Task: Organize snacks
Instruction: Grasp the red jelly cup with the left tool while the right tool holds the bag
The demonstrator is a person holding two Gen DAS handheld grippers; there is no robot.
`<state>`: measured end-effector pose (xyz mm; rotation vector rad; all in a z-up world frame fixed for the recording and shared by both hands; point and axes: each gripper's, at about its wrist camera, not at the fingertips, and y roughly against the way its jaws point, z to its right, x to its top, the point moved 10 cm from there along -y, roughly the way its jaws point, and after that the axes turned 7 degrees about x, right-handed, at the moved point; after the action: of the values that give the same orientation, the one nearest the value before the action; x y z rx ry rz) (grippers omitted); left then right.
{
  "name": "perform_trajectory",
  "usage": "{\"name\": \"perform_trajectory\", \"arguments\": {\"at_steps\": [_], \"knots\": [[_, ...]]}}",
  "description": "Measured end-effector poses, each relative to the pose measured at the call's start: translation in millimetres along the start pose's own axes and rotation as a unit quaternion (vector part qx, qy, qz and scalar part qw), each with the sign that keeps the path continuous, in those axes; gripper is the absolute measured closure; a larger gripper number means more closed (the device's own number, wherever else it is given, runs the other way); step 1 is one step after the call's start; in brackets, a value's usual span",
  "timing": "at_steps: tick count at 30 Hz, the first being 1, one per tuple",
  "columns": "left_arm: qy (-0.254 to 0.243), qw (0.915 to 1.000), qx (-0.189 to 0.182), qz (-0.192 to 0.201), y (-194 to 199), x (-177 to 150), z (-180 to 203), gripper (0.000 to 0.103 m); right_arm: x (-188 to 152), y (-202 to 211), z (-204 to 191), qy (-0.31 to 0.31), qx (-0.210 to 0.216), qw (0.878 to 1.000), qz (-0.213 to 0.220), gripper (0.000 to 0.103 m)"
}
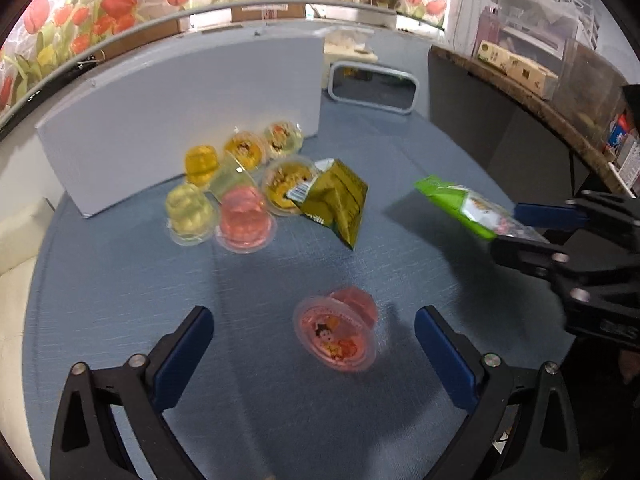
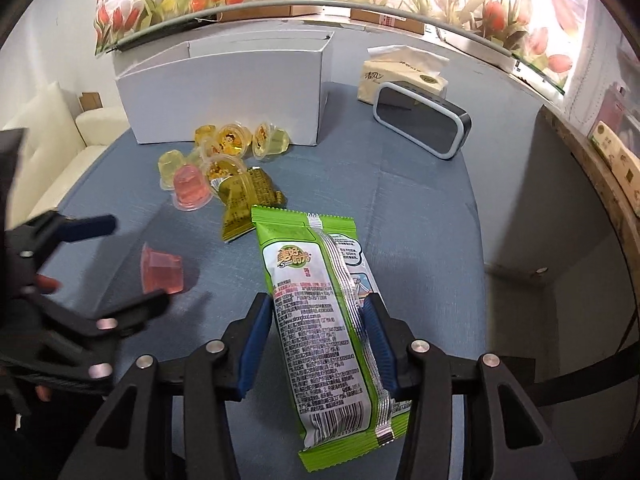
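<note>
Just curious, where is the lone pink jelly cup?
The pink jelly cup lies on its side on the blue table, between the open left claw's fingers, apart from the pile.

The left gripper (image 1: 314, 354) hangs wide around a pink jelly cup (image 1: 335, 331), apparently untouched; the right gripper (image 1: 516, 228) pinches a green packet (image 1: 456, 204).

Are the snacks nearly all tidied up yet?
Not yet. Nothing looks put away. The right gripper is clamped on the green snack packet. The left gripper is open around a lone pink jelly cup on its side. The jelly cup pile and olive packet sit by the white box.
</note>
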<state>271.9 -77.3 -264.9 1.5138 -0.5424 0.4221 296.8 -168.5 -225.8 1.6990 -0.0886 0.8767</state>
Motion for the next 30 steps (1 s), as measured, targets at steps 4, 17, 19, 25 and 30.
{"name": "perform_trajectory", "arguments": {"at_steps": [4, 17, 19, 25, 30], "knots": [[-0.001, 0.9998, 0.005, -0.017, -11.0, -3.9, 2.4, 0.055, -1.7, 4.3, 1.5, -0.004, 0.004, 1.0, 0.004, 0.051], [0.005, 0.9995, 0.003, 0.031, 34.3, 15.1, -10.9, 0.055, 5.7, 4.5, -7.9, -0.02, 0.023, 0.999, 0.017, 0.051], [0.014, 0.9986, 0.009, 0.05, 49.5, 26.7, -20.5, 0.055, 14.7, 6.1, -12.3, -0.03, 0.031, 0.999, 0.029, 0.051], [0.051, 0.9931, 0.038, 0.099, 83.7, 78.6, -64.6, 0.055, 69.4, 17.9, -26.5, -0.028, 0.041, 0.996, 0.071, 0.051], [0.087, 0.9868, 0.038, 0.131, 101.0, 135.3, -108.6, 0.055, 140.3, 23.6, -41.0, -0.013, 0.055, 0.993, 0.103, 0.051]]}}
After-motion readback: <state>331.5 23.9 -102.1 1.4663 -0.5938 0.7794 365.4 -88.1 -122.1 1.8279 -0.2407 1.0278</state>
